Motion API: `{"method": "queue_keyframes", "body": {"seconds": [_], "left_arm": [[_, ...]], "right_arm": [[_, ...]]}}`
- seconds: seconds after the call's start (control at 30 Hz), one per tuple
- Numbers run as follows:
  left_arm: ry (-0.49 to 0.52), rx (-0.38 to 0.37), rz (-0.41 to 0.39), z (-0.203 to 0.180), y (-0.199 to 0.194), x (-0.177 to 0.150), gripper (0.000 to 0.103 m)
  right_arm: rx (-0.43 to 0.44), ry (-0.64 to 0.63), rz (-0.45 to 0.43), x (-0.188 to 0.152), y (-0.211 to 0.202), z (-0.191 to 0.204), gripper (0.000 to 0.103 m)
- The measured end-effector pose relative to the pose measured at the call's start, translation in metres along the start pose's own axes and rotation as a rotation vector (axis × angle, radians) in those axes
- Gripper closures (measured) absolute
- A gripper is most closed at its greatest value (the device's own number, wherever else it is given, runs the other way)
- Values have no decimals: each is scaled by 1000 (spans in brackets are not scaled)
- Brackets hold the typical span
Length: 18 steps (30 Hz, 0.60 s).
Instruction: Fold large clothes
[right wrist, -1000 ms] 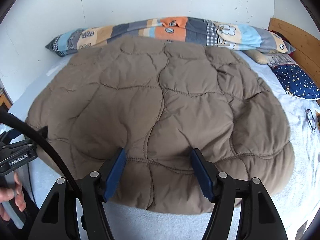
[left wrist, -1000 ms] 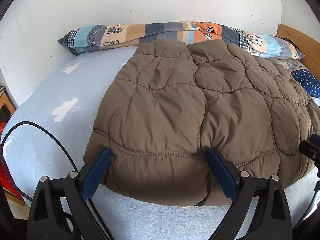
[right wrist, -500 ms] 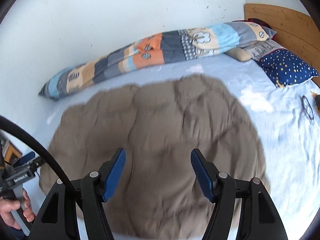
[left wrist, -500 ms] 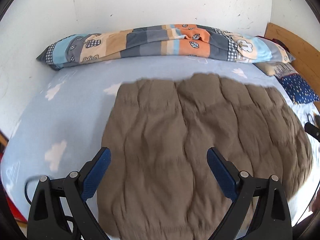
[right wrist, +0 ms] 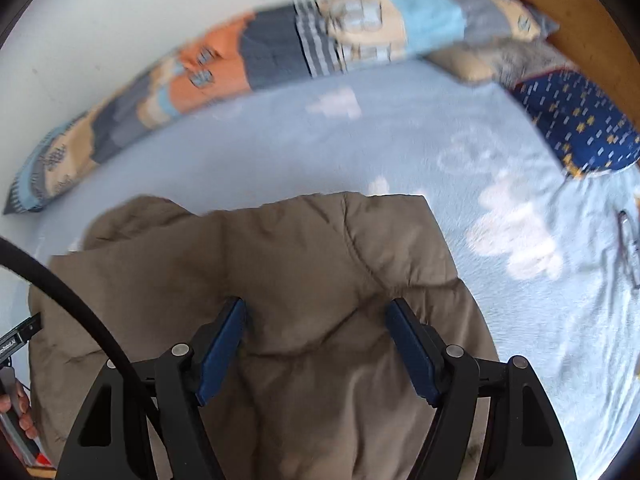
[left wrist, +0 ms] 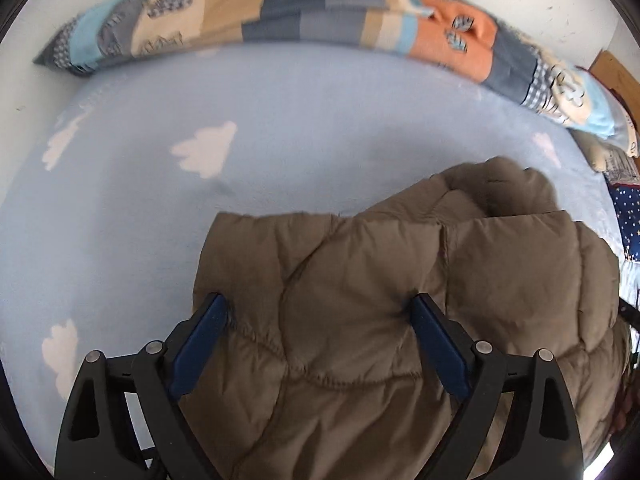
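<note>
In the left wrist view, a brown quilted jacket (left wrist: 400, 300) is being seen lying doubled over on the pale blue bed sheet (left wrist: 160, 208), its folded edge running across the middle of the picture and a bunched part rising at the far right. The left gripper (left wrist: 320, 312) is being held wide over the jacket's near part; its jaws are closing slightly, with fabric lying between the blue pads (left wrist: 200, 344), though whether it is being pinched cannot be told. A long patchwork pillow (left wrist: 320, 16) is lying along the wall.

In the right wrist view, the same jacket (right wrist: 280, 280) is being shown below the right gripper (right wrist: 316, 320), whose jaws are opening with fabric between them; contact cannot be told. A navy starred pillow (right wrist: 580, 128) and a pair of glasses (right wrist: 630, 240) are lying to the right on the sheet (right wrist: 360, 152).
</note>
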<state>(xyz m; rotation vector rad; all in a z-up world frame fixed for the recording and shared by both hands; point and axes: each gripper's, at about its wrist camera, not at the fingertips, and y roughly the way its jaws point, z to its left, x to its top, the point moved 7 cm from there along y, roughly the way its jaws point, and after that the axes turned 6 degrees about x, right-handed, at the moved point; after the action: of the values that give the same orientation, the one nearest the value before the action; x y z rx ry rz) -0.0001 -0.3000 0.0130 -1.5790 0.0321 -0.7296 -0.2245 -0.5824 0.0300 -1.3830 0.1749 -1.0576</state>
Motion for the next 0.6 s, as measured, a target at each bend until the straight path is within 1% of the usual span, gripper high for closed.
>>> {"method": "queue_keyframes", "body": {"seconds": [0.07, 0.17, 0.23, 0.33, 0.4, 0.5, 0.6], "left_arm": [[16, 14, 22, -2, 11, 5, 10], [12, 13, 53, -3, 23, 8, 9], [3, 7, 64, -2, 27, 8, 9], [-27, -5, 36, 1, 18, 9, 9], [-51, -23, 6, 4, 4, 10, 10], [-97, -77, -73, 11, -35, 13, 10], [-124, -92, -187, 19, -85, 10, 10]], "right_arm": [[-10, -7, 75, -1, 23, 0, 23], [-45, -31, 139, 3, 45, 2, 19], [-58, -34, 156, 5, 54, 0, 14], [-38, -4, 168, 6, 62, -9, 12], [-38, -1, 152, 7, 55, -10, 13], [-41, -26, 101, 10, 29, -3, 19], [5, -63, -3, 12, -19, 9, 19]]}}
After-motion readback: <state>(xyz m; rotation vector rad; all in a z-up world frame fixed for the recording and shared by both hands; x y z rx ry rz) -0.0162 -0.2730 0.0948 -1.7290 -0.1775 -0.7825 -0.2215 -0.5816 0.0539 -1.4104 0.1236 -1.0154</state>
